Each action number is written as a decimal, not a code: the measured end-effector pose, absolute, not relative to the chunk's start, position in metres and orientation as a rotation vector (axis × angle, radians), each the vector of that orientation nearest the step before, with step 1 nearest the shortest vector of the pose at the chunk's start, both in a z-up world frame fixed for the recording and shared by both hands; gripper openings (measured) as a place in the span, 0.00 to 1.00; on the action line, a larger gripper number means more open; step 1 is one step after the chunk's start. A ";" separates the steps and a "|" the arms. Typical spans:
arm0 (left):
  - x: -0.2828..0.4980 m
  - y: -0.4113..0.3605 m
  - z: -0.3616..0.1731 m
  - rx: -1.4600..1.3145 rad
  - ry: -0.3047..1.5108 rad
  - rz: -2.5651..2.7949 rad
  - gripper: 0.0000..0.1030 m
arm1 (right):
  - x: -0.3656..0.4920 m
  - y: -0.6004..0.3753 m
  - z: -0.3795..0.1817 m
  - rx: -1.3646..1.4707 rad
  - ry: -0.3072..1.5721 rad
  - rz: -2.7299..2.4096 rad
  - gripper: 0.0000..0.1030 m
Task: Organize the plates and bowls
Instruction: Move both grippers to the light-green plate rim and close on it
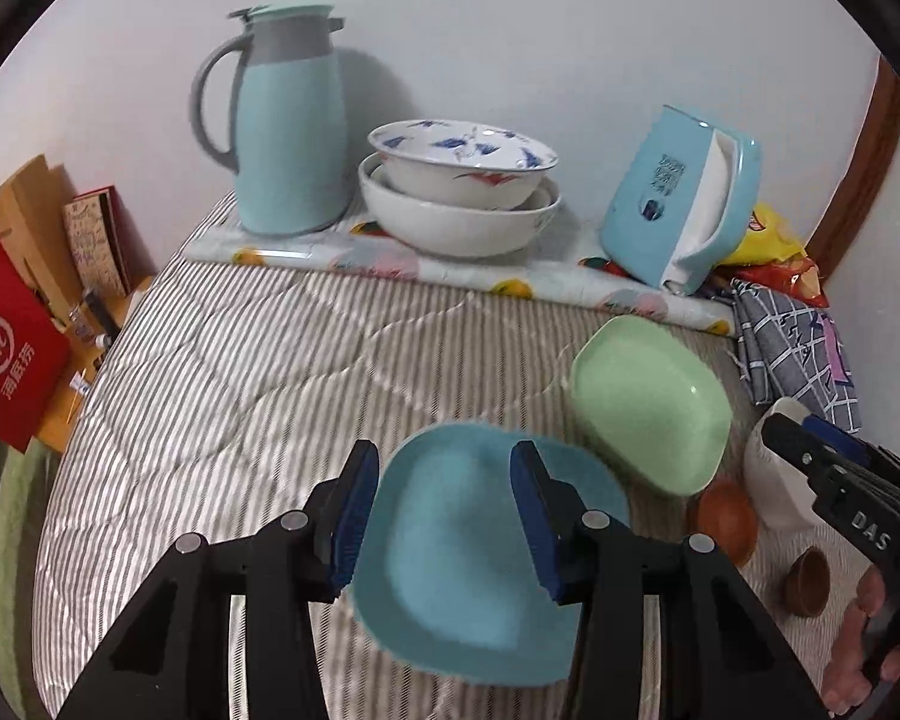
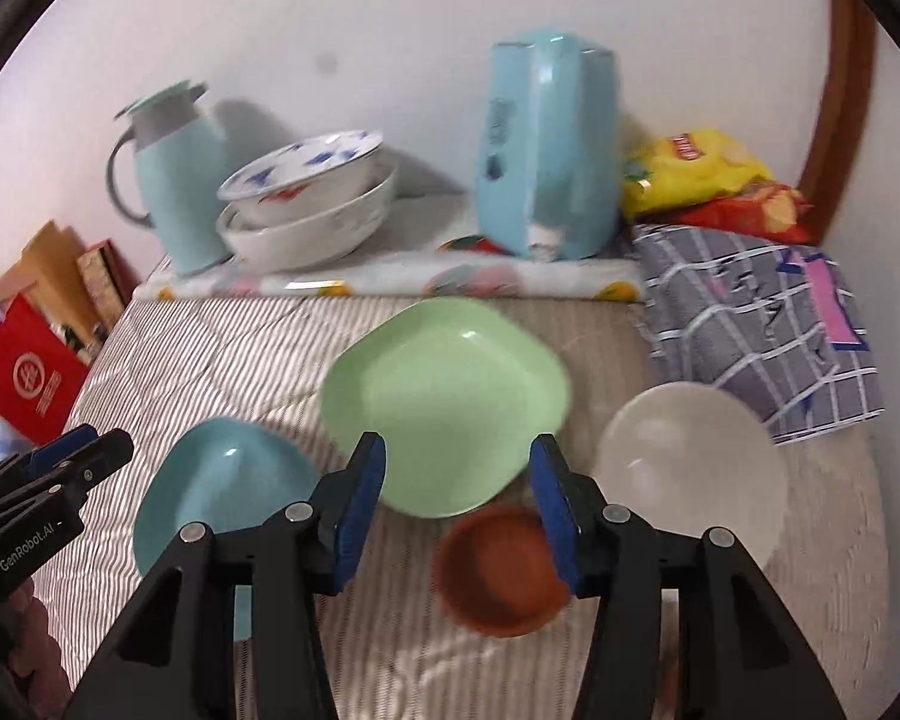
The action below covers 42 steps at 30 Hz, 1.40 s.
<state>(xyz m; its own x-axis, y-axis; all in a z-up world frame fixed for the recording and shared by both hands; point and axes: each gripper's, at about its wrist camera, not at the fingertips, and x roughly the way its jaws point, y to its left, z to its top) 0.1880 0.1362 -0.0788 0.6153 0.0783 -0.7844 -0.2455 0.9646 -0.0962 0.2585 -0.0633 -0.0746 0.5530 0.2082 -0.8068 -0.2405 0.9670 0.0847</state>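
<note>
Left wrist view: the left gripper [image 1: 444, 516] hangs above a square-ish blue plastic plate [image 1: 480, 564] lying on the grey-striped quilted bed cover [image 1: 240, 360]. Its jaws are spread with nothing between them; the plate sits below them, not pinched. Just beside it, up and right, lies a pale green plastic plate [image 1: 651, 402] of the same shape, so the two look ready to be stacked. At the back, two white ceramic bowls [image 1: 459, 192] are already nested, the upper one painted blue, next to a light blue thermos jug [image 1: 282, 126].

Right wrist view: the right gripper [image 2: 457, 504] stands spread and empty, hovering over the near rim of the green plate, a small brown round bowl [image 2: 501, 570] below it. A translucent white round bowl [image 2: 690, 474] rests to the right, apart from the plates, probably awaiting its own pile.
</note>
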 end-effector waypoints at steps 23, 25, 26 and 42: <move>0.272 0.081 -0.110 -0.133 1.002 0.150 0.43 | 0.324 -0.102 -0.108 -0.026 1.025 0.275 0.45; 0.277 0.080 -0.112 -0.132 0.998 0.142 0.43 | 0.331 -0.098 -0.111 -0.036 1.027 0.280 0.44; 0.280 0.080 -0.113 -0.134 0.998 0.137 0.43 | 0.334 -0.097 -0.113 -0.043 1.029 0.280 0.43; 0.324 0.072 -0.143 -0.163 1.048 0.084 0.43 | 0.367 -0.079 -0.147 -0.119 1.120 0.257 0.32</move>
